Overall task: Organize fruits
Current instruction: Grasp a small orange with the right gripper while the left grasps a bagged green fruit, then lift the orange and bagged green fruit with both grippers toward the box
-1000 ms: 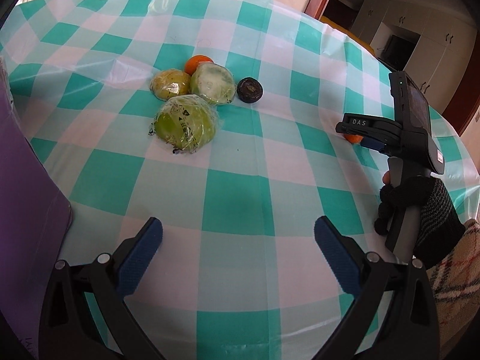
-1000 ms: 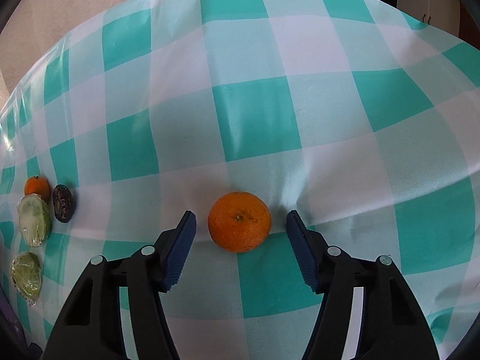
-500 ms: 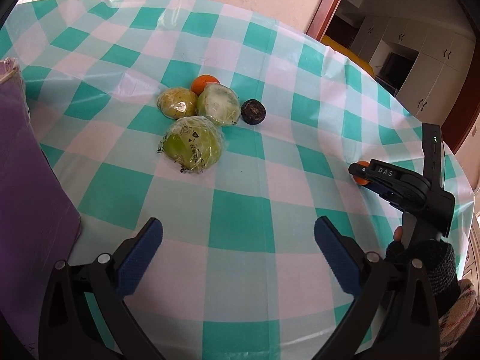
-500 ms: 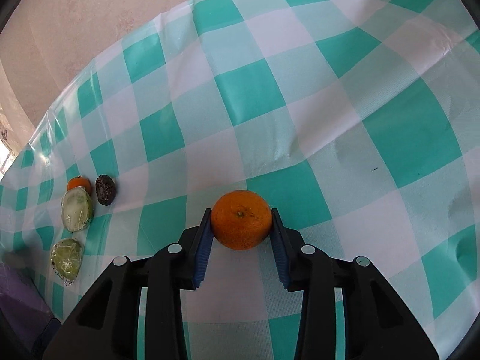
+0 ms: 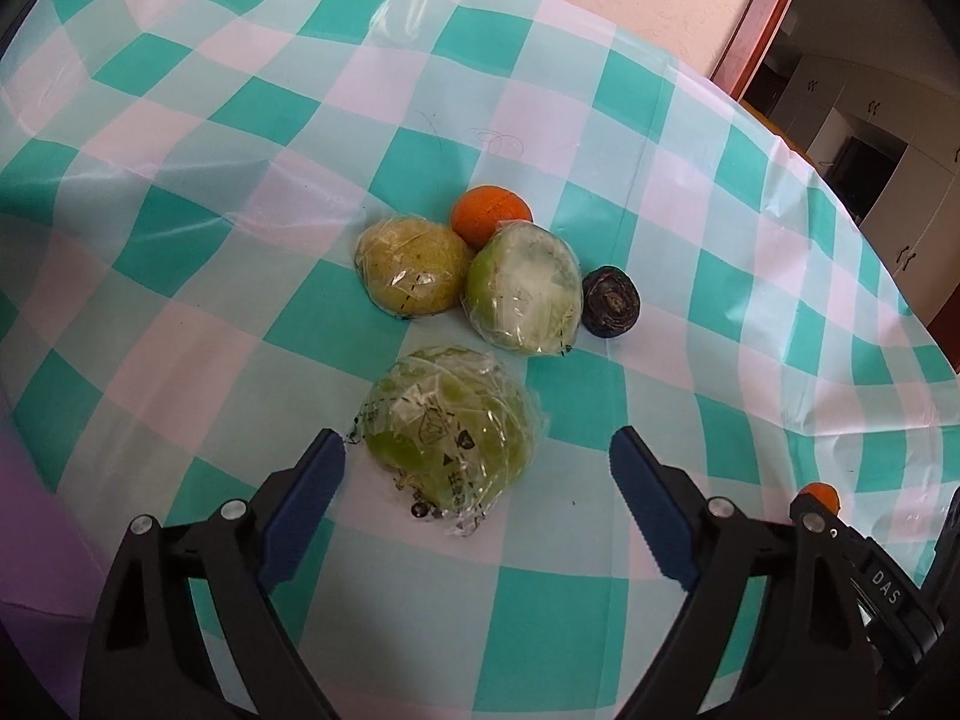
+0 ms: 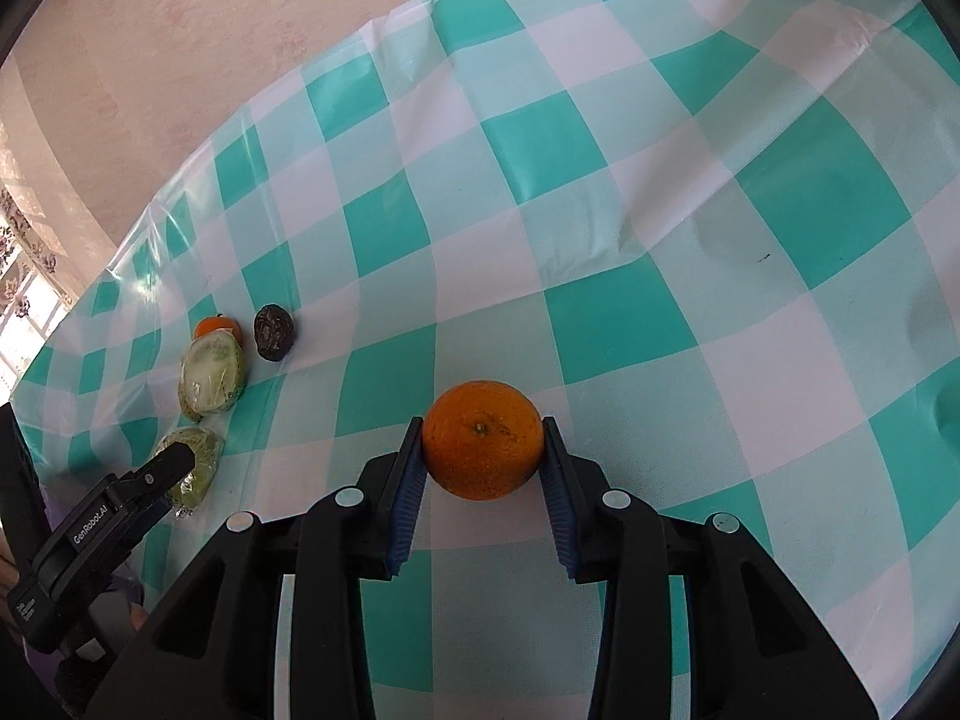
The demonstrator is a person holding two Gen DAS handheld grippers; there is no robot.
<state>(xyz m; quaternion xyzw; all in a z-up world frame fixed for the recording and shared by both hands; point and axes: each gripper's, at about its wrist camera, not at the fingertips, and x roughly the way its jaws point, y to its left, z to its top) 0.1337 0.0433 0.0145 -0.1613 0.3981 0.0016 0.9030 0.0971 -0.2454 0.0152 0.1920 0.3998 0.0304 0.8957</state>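
My right gripper (image 6: 483,450) is shut on an orange (image 6: 482,438) and holds it just above the checked tablecloth; a sliver of that orange shows in the left wrist view (image 5: 819,495). My left gripper (image 5: 477,480) is open, its jaws on either side of a plastic-wrapped green fruit (image 5: 450,429). Beyond it lie a wrapped yellow fruit (image 5: 411,267), a wrapped pale green fruit (image 5: 525,288), a small orange (image 5: 491,211) and a dark round fruit (image 5: 612,301). The same cluster shows at the left of the right wrist view (image 6: 213,375).
The round table carries a teal and white checked cloth (image 5: 240,120). A purple object (image 5: 36,510) sits at the left edge near my left gripper. A wall and doorway stand beyond the table's far edge.
My left gripper moved forward until its open jaws flank the wrapped green fruit. My right gripper closed on the orange and has carried it left toward the fruit cluster.
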